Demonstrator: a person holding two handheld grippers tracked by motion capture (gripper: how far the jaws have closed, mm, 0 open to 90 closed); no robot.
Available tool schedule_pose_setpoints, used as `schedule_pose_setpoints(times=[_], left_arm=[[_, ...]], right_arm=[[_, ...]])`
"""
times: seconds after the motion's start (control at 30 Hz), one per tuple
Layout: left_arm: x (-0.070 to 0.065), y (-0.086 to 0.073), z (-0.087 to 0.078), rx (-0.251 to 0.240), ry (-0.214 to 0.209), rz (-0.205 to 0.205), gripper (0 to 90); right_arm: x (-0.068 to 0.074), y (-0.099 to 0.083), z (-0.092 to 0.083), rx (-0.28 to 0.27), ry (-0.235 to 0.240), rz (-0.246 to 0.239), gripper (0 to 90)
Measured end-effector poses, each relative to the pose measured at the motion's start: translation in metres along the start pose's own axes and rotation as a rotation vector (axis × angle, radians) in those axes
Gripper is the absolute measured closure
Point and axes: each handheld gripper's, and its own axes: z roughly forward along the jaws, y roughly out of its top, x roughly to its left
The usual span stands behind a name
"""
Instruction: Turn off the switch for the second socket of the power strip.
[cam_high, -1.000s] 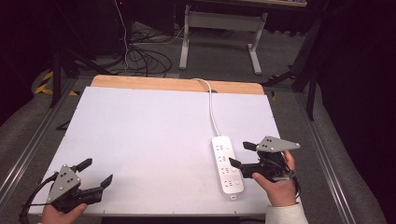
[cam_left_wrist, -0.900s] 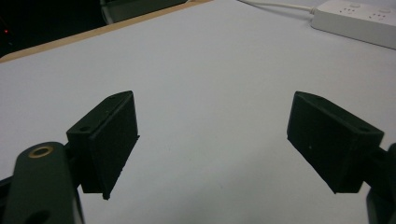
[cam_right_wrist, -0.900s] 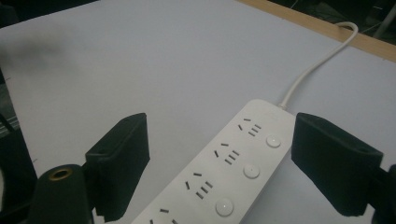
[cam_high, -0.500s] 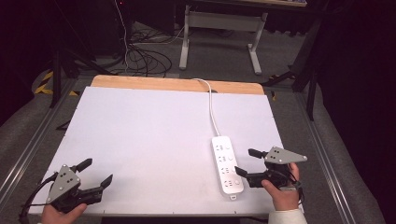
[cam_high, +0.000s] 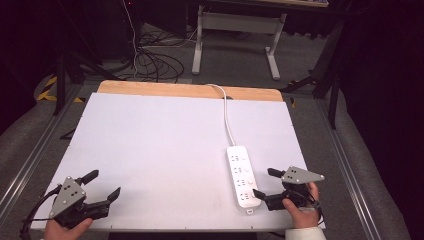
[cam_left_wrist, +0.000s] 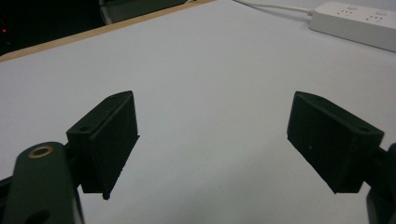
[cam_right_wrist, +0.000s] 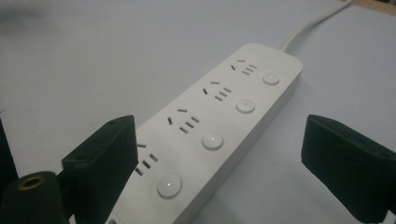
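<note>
Dark floor with loose black cables and the grey legs of a metal stand fill the top of the high view, behind a wide white counter (cam_high: 165, 150) with a pale wooden strip along its far edge. On the right part of the counter lies a long white plastic power strip with four sockets and four round buttons (cam_high: 243, 176); its white cord (cam_high: 227, 115) runs up toward the wooden strip. At the lower right of that view a hand (cam_high: 300, 212) holds the right black two-jaw gripper (cam_high: 265, 183), just beside the near end of the power strip. In the right gripper view the jaws stand wide apart, with the near end of the strip (cam_right_wrist: 219, 126) between them, not touching it as far as I can see. At the lower left of the high view the other hand (cam_high: 62, 230) holds the left black gripper (cam_high: 104, 186) over bare counter, well apart from the strip. In the left gripper view its jaws are also wide apart with nothing between them, and the strip (cam_left_wrist: 357, 24) appears at the upper right.
</note>
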Motion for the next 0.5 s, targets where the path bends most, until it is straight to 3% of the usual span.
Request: schedule_pose_setpoints(times=[0.17,0.23,0.37,0.5], left_arm=[[0.000,0.000,0.001,0.003,0.001,-0.003,16.9],[0.000,0.000,0.001,0.004,0.002,-0.001,16.9],[0.000,0.000,0.001,0.003,0.006,0.004,16.9],[0.000,0.000,0.001,0.003,0.002,0.000,16.9]], right_arm=[[-0.002,-0.011,0.004,0.039,-0.022,0.018,10.0],[-0.003,-0.019,0.009,0.060,-0.053,-0.004,5.3],[-0.004,-0.024,0.010,0.042,-0.048,0.029,5.8],[-0.002,-0.023,0.008,0.031,-0.062,0.006,6.3]])
